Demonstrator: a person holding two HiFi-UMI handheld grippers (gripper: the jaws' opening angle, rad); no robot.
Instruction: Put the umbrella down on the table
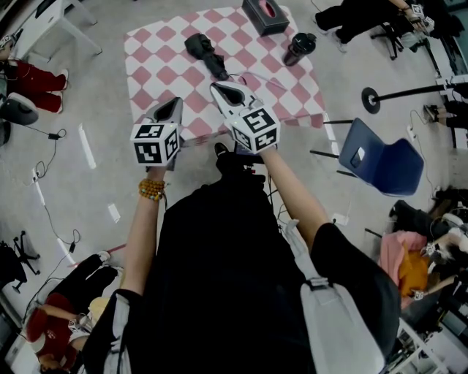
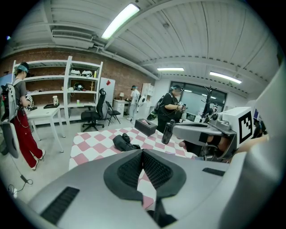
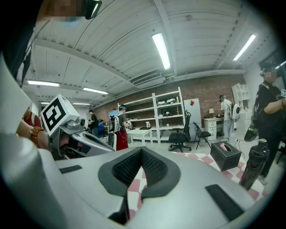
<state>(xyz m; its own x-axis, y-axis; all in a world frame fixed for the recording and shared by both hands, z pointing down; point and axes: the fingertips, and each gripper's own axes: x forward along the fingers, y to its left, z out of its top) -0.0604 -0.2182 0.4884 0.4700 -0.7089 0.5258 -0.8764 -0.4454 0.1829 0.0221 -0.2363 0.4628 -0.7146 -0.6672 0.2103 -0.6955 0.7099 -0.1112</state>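
A folded black umbrella (image 1: 205, 52) lies on the pink-and-white checked table (image 1: 164, 44), toward its far middle; the left gripper view shows the umbrella (image 2: 125, 142) just beyond the jaws. My left gripper (image 1: 174, 107) hangs over the table's near edge, shut and empty (image 2: 142, 154). To its right, my right gripper (image 1: 228, 92) is also shut with nothing in it (image 3: 141, 152), a little short of the umbrella's near end. Neither gripper touches the umbrella.
A dark tissue box (image 1: 265, 16) and a black bottle (image 1: 300, 48) stand at the table's far right. A blue chair (image 1: 380, 162) sits to the right of the table. People sit or stand around the room, with white shelves (image 2: 67, 85) at the brick wall.
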